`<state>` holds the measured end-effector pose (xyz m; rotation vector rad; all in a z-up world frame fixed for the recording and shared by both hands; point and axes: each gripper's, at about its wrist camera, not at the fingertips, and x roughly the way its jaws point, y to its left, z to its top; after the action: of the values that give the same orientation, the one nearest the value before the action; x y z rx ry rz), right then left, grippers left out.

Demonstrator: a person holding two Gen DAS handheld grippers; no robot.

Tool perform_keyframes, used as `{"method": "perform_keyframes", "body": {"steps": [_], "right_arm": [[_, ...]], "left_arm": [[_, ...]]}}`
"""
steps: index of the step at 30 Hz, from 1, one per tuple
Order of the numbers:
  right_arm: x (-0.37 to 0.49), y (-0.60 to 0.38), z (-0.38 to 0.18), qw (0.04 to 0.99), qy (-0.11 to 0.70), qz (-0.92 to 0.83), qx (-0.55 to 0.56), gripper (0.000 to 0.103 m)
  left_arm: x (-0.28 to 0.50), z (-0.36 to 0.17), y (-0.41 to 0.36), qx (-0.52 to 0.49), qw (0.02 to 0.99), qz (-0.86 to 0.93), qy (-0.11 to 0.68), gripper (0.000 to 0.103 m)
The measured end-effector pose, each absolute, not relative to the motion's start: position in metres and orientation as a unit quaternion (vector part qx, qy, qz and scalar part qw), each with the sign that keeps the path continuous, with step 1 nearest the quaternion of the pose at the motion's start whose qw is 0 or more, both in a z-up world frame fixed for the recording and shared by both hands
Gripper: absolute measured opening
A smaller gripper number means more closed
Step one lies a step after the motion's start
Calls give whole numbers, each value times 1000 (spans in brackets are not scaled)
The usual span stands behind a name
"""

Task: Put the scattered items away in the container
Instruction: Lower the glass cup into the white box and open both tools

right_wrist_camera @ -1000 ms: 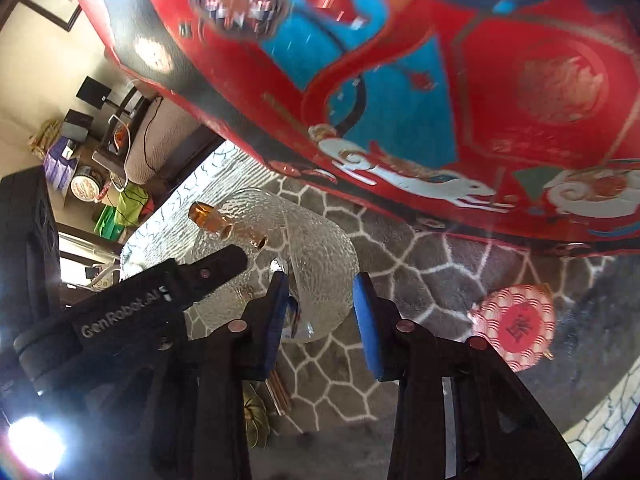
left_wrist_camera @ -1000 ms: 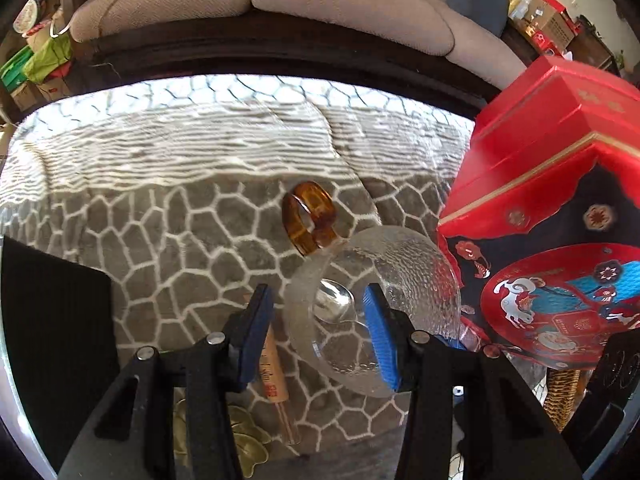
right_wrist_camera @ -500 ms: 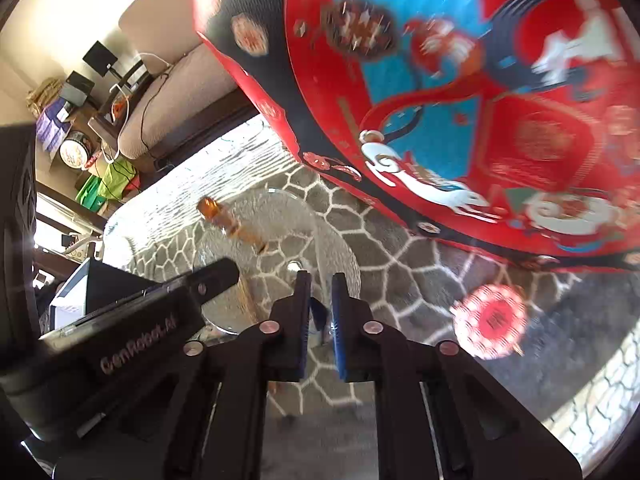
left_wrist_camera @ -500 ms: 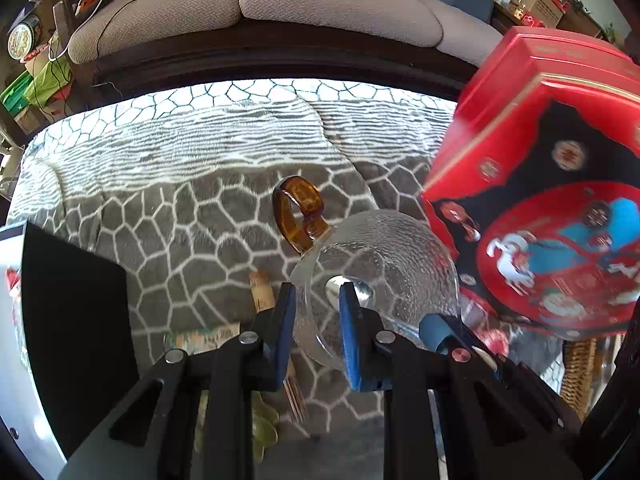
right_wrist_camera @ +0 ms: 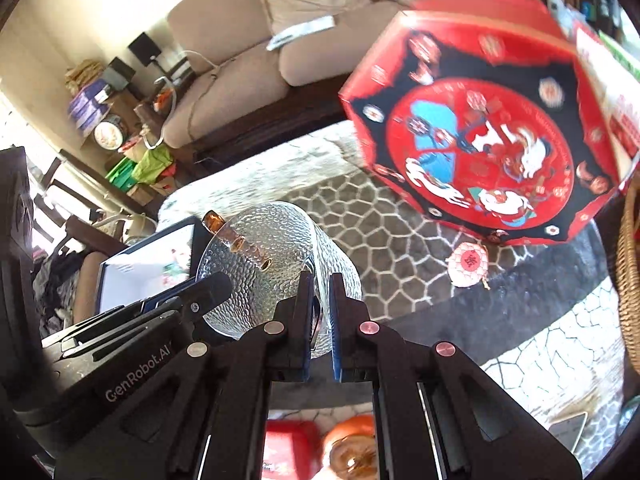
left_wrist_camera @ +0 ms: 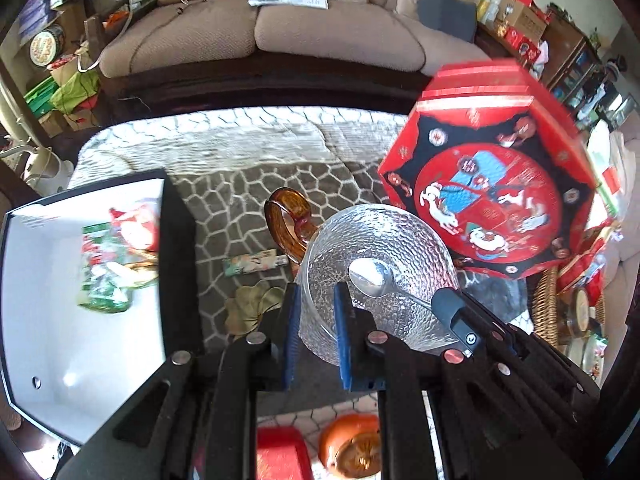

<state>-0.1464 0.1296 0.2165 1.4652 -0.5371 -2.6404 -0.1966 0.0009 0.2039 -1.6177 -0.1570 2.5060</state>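
Note:
A clear dimpled glass cup (left_wrist_camera: 384, 264) with an amber handle (left_wrist_camera: 286, 220) and a metal spoon (left_wrist_camera: 370, 274) inside is held in the air. My left gripper (left_wrist_camera: 316, 320) is shut on its near rim. My right gripper (right_wrist_camera: 320, 308) is shut on the opposite rim of the glass cup (right_wrist_camera: 264, 264). The container, a black box with a white inside (left_wrist_camera: 60, 340), sits at the left and holds several wrapped snacks (left_wrist_camera: 116, 256). It also shows in the right wrist view (right_wrist_camera: 144, 264).
A red octagonal gift box (left_wrist_camera: 492, 184) stands at the right. A packet (left_wrist_camera: 252, 262), a gold leaf-shaped piece (left_wrist_camera: 250, 304) and a round red tag (right_wrist_camera: 468, 264) lie on the grey patterned cloth (left_wrist_camera: 240, 184). A wicker basket (left_wrist_camera: 544, 312) is far right, a sofa (left_wrist_camera: 280, 32) behind.
Both grippers have closed on the cup's rim and lifted it. The view has pulled up and back, so the container at the left has come into sight.

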Motion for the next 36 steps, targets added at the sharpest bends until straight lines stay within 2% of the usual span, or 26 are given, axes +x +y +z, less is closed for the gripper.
{"method": "perform_keyframes", "body": {"steps": [6,11,15,20,28,36], "right_arm": [[-130,55,270,75,-143,-873,461,8],[-135,-36,274,121,-131,-865,470,8],[-152,-114,242,156,-125,-847,493,7],[-178,-172,175,165,-153,-815,534,8],[-200,-197,90,149,-188,-783,574,9],[-197,-219,80,161,-177,-778,581,10]], "left_arm": [[-163,250,-69,-513,52,854,-71,16],[-142,265,-150,-503,19,859,-92,16],[-141,247,-225,-507,-16,856,-103,16],[-162,206,-294,-514,-42,849,-112,16],[-197,130,-322,-540,-48,836,-83,16],[-210,105,-341,-546,-58,833,-68,17]]}}
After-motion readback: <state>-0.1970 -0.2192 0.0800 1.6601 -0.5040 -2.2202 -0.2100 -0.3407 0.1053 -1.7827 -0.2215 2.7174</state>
